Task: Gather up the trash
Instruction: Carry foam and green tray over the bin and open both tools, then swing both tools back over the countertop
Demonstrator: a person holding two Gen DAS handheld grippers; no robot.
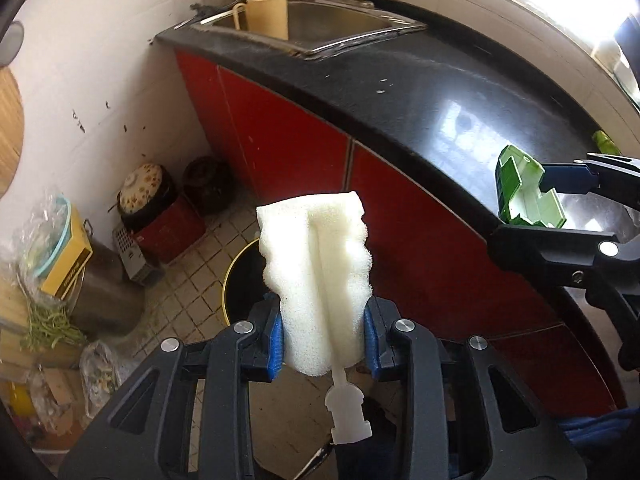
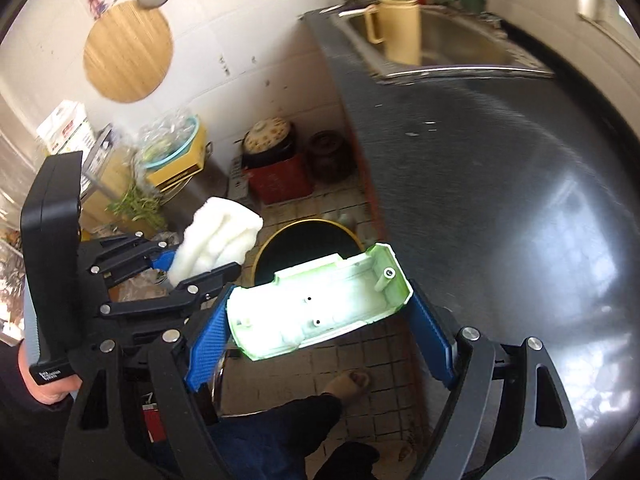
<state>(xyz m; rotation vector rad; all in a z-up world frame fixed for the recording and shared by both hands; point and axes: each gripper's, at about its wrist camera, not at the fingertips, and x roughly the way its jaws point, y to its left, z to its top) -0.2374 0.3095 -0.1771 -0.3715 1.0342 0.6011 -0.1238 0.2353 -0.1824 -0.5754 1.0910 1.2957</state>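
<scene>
My left gripper (image 1: 325, 336) is shut on a white sponge brush head (image 1: 316, 272) with a short plastic stem; it also shows in the right wrist view (image 2: 218, 240). It hangs above a round black bin with a yellow rim (image 1: 240, 280), which stands on the tiled floor beside the red cabinet. My right gripper (image 2: 320, 316) is shut on a green and white plastic shell (image 2: 320, 308), held near the counter edge above the bin (image 2: 308, 248). The shell also shows in the left wrist view (image 1: 524, 192).
A black countertop (image 1: 420, 92) runs to a steel sink (image 1: 340, 28) with a yellow jug (image 1: 266, 14). Pots, a red crate (image 1: 168, 224), boxes and bagged greens crowd the floor at left. The person's legs and foot (image 2: 348, 384) stand near the bin.
</scene>
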